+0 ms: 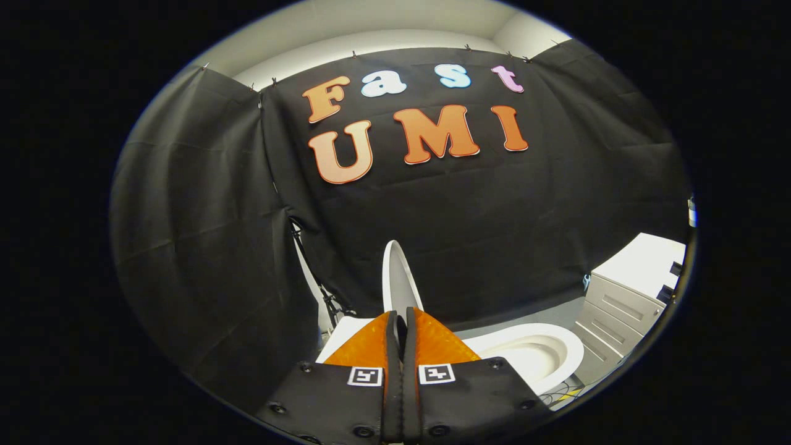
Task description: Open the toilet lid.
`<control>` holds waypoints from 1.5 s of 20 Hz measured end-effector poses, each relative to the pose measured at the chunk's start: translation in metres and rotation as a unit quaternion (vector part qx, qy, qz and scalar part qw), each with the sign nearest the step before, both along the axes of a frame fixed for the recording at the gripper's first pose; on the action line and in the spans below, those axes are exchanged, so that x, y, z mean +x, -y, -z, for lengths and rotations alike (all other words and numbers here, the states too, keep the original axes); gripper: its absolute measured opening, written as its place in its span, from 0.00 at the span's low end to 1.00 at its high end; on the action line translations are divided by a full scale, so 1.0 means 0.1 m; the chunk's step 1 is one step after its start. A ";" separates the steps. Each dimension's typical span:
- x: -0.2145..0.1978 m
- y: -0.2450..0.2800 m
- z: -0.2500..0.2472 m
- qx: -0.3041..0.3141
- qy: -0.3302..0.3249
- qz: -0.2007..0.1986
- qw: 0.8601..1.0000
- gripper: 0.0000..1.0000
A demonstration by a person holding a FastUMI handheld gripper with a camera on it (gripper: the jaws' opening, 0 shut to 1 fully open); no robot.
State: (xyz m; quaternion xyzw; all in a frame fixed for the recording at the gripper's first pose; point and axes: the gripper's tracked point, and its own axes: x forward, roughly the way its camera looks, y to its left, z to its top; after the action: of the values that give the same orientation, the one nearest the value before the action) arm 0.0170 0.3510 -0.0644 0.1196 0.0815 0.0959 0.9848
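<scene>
The white toilet lid (395, 275) stands raised, nearly upright and seen almost edge-on, rising just beyond my fingertips. The open bowl and its seat rim (559, 346) lie to the right of the fingers. My gripper (400, 314) has its orange fingers (368, 343) pressed together, the dark pads meeting along their whole length with nothing visible between them. The tips hide the lid's lower part, so I cannot tell whether they touch it.
A white drawer cabinet (624, 296) stands on the grey floor to the right of the bowl. Cables (565, 390) lie on the floor beside the bowl. A white stand with dark legs (315, 290) leans by the cloth wall left of the toilet.
</scene>
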 end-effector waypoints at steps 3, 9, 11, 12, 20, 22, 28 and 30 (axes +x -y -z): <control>-0.03 -0.13 -0.02 0.001 -0.001 -0.016 1.000 0.08; -0.08 -0.30 -0.01 -0.011 -0.003 -0.032 0.999 0.10; -0.09 -0.39 0.01 -0.015 -0.007 -0.039 0.999 0.11; -0.10 -0.41 0.01 -0.020 -0.005 -0.038 0.999 0.12; -0.14 -0.51 0.03 -0.027 -0.012 -0.039 0.999 0.20; -0.16 -0.59 -0.02 -0.021 -0.011 -0.055 0.998 0.22; -0.21 -0.46 -0.30 -0.018 0.020 -0.052 0.998 0.53; -0.22 -0.35 -0.39 -0.012 0.027 -0.043 0.999 0.66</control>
State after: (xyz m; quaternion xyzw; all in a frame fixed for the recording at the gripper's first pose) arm -0.0053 0.3862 -0.0254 0.1012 0.0609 0.1402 0.9831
